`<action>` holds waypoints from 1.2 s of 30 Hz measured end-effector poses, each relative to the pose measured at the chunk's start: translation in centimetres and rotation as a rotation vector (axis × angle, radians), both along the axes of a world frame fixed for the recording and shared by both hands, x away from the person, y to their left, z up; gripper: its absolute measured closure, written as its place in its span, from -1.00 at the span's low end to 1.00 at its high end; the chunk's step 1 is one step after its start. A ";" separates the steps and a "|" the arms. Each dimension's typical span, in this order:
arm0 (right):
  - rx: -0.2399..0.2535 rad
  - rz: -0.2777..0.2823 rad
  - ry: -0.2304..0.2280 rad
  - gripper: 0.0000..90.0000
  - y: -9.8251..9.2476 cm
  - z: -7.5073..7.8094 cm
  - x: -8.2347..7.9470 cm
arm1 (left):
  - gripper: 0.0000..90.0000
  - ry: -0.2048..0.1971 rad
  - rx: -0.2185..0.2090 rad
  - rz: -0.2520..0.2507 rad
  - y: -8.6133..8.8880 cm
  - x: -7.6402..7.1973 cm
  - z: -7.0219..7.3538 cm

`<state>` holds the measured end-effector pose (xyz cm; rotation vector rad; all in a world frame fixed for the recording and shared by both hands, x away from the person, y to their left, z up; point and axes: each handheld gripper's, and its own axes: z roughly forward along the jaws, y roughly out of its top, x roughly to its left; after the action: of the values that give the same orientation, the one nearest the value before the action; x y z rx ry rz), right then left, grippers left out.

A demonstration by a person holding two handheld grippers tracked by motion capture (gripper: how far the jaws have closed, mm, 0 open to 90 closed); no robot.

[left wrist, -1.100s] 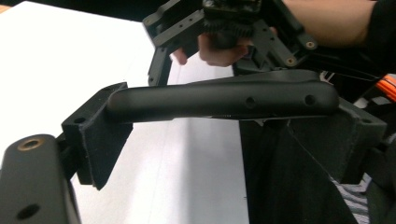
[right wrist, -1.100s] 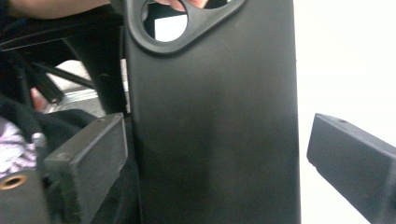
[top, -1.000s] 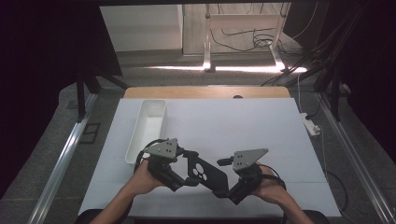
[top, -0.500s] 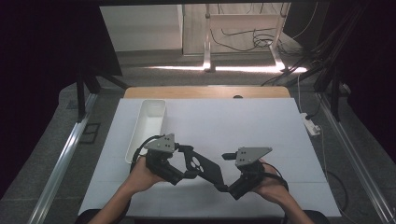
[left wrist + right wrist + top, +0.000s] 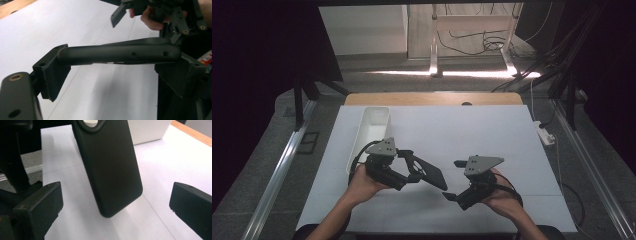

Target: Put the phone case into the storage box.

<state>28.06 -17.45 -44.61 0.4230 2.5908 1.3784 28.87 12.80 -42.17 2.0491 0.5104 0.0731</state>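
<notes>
A black phone case point(image 5: 428, 173) hangs above the white table, gripped across its width by my left gripper point(image 5: 410, 168). In the left gripper view the case point(image 5: 120, 52) runs edge-on from one jaw pad to the other, and my left gripper point(image 5: 116, 72) is shut on it. My right gripper point(image 5: 455, 180) sits just to the right of the case's free end. In the right gripper view the case's back point(image 5: 110, 167) slants down in front of my right gripper point(image 5: 116, 203), whose jaws stand wide apart and do not touch the case.
A white oblong tray point(image 5: 373, 131) lies at the table's left, just beyond my left hand. The wooden table edge point(image 5: 432, 98) runs along the back. A white power strip point(image 5: 546, 134) rests off the right edge.
My left gripper has drifted slightly away from me, with the case still held in it. The right gripper has kept its place.
</notes>
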 end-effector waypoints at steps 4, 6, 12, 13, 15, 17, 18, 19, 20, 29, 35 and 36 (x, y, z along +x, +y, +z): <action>-0.030 -0.024 0.001 -1.00 0.3 -0.1 -0.1 | -0.68 0.017 0.007 0.041 0.1 0.3 0.0; -0.040 -0.029 0.007 -1.00 0.4 -0.2 0.0 | -0.68 0.023 0.011 0.060 0.1 0.4 0.0; -0.071 -0.055 0.027 -1.00 0.7 -0.2 -0.1 | -0.68 0.038 0.022 0.107 0.1 0.6 0.1; -0.075 -0.054 0.032 -1.00 0.7 -0.2 -0.1 | -0.68 0.041 0.023 0.119 0.0 0.6 0.1; -0.087 -0.067 0.034 -1.00 0.9 -0.1 -0.2 | -0.68 0.049 0.019 0.133 0.0 0.7 0.2; -0.087 -0.077 0.034 -1.00 1.0 -0.1 -0.3 | -0.68 0.062 0.012 0.151 0.0 0.7 0.3; -0.095 -0.088 0.037 -1.00 1.1 -0.1 -0.3 | -0.68 0.066 0.008 0.153 -0.1 0.7 0.3; -0.099 -0.095 0.036 -1.00 1.3 -0.2 -0.4 | -0.68 0.068 0.006 0.152 -0.1 0.7 0.3; -0.103 -0.102 0.032 -1.00 1.3 -0.2 -0.4 | -0.68 0.073 0.003 0.160 -0.2 0.7 0.4; -0.145 -0.174 0.034 -1.00 2.3 -0.3 -0.5 | -0.68 0.126 -0.040 0.172 -0.8 0.7 0.5; -0.157 -0.209 0.043 -1.00 2.7 -0.3 -0.3 | -0.68 0.148 -0.053 0.174 -1.4 0.5 0.8; -0.158 -0.209 0.043 -1.00 2.8 -0.3 -0.3 | -0.68 0.149 -0.055 0.170 -1.5 0.4 0.8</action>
<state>27.78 -14.66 -44.95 0.6827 2.5778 1.0995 29.26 11.26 -41.35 1.9632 0.7709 0.0074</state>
